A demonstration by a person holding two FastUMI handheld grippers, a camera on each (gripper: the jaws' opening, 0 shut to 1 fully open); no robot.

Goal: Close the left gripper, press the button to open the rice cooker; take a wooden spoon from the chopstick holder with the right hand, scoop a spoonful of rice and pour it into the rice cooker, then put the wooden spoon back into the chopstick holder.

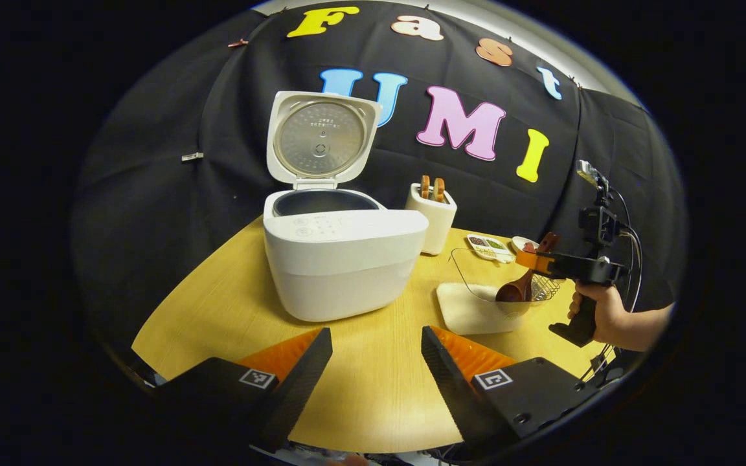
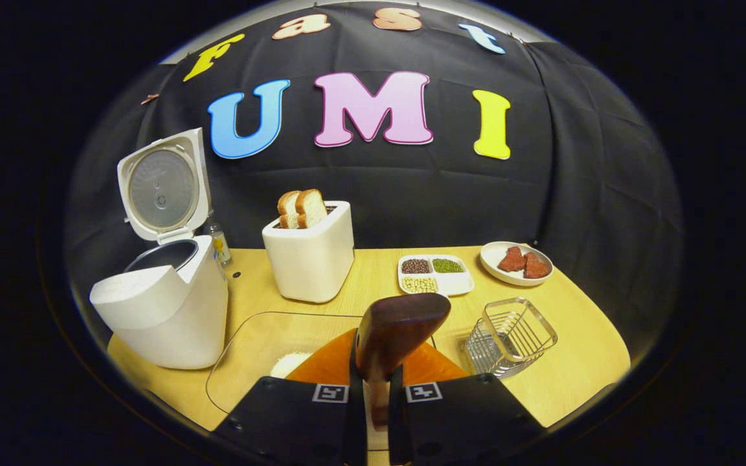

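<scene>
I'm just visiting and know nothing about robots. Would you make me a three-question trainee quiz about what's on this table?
1. True or false: the white rice cooker has its lid shut.
2. What does the right hand-held gripper grip? A) dark wooden spoon B) bread slice C) plate
3. Fill in: the clear wire-ribbed chopstick holder on the light wooden table stands ____.

Key: 1 false, lid is up. 2 A. 3 empty.
</scene>
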